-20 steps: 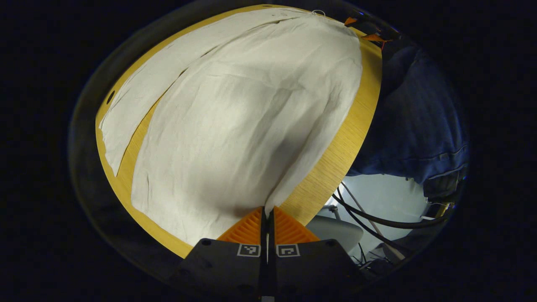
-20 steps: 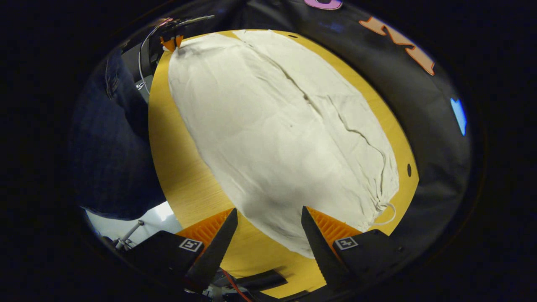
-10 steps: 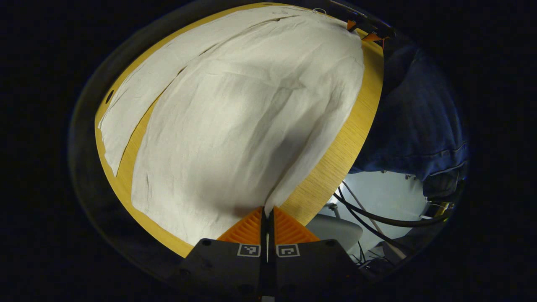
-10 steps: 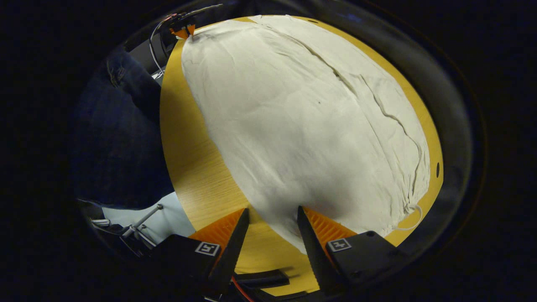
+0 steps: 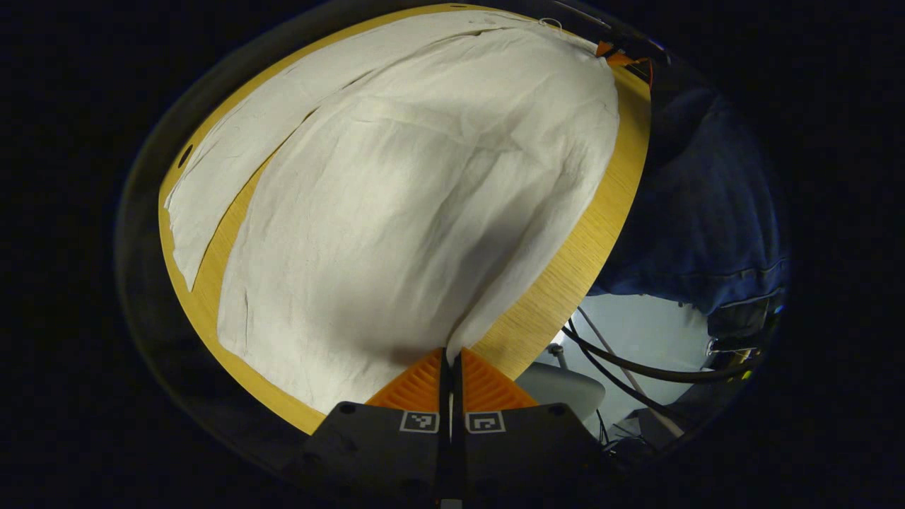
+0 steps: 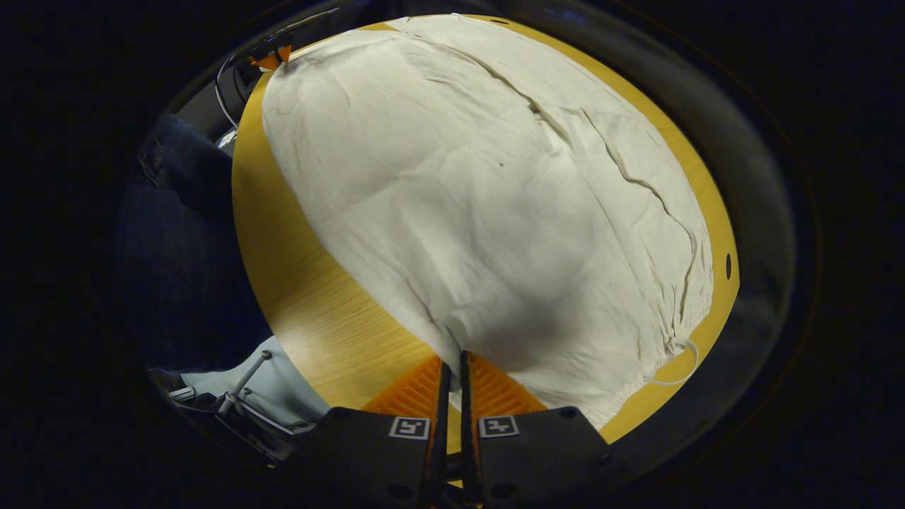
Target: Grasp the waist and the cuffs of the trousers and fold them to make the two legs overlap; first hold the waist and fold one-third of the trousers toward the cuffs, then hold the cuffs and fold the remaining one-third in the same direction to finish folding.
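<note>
The trousers (image 5: 396, 212) are seen spread flat over a round wooden table (image 5: 565, 276), covering most of its top. They are pale cream cloth, lightly creased. In the left gripper view, the two legs are seen lying side by side and parted by a narrow wedge of bare wood toward the table's far edge. In the right gripper view, the gathered waist (image 6: 664, 346) is seen near the table's edge, with a thin drawstring loop (image 6: 679, 364) lying on the wood just beside it.

The near corner of one cuff is held by the left gripper (image 5: 450, 353), whose fingers are pressed together with the cloth's edge drawn up into a peak between them. The same gripper is seen small at the far side of the trousers in the right gripper view (image 6: 272, 60).

The waist's near corner is pinched by the right gripper (image 6: 451, 364); its fingers are closed to a thin slit, and the fabric is pulled into a fold where it enters them. It is also seen at the far end of the trousers in the left gripper view (image 5: 619, 56).

Beside the table's near rim, a person's dark blue clothing (image 5: 707, 205) is seen. Below it, a pale floor (image 5: 650, 332) crossed by black cables (image 5: 636, 367) is noted.
</note>
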A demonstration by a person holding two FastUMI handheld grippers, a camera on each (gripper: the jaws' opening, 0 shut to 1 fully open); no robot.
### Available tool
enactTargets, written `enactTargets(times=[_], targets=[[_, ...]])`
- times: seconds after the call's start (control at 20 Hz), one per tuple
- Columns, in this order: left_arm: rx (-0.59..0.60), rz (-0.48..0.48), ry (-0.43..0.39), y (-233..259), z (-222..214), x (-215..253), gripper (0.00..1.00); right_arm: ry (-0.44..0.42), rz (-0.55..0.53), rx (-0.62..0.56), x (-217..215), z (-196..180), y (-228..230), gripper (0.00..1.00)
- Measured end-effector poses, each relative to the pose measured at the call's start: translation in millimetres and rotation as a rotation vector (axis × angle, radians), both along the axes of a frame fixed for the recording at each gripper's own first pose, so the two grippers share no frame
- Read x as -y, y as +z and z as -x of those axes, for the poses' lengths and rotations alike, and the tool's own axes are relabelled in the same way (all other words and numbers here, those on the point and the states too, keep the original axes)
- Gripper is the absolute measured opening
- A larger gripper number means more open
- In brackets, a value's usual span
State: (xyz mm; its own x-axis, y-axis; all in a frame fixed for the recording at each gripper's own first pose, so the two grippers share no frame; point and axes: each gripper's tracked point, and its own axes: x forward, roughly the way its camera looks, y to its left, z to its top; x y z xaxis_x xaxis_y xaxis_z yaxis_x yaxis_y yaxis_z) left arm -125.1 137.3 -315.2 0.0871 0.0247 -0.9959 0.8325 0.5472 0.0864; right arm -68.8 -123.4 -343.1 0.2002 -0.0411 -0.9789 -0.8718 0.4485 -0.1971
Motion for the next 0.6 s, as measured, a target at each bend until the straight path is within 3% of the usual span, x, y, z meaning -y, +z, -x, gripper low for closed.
enactTargets(times=[0.15,0.3,0.4,0.6], targets=[[-0.012,-0.007,0.001,0.6,1.8,0.7,0.00,-0.029,0.017,0.009,2.1,0.3,0.1,0.07],[-0.015,-0.044,-0.022,2.4,-2.6,-2.3,0.00,-0.121,0.050,0.081,6.5,-6.3,3.9,0.03],[0.024,-0.070,-0.059,11.0,-16.6,-6.2,0.00,-0.149,0.058,0.145,3.5,-7.8,13.3,0.03],[0.151,-0.074,-0.048,61.3,-71.6,-8.8,0.00,-0.247,0.020,0.279,-5.6,-33.4,50.5,0.03]])
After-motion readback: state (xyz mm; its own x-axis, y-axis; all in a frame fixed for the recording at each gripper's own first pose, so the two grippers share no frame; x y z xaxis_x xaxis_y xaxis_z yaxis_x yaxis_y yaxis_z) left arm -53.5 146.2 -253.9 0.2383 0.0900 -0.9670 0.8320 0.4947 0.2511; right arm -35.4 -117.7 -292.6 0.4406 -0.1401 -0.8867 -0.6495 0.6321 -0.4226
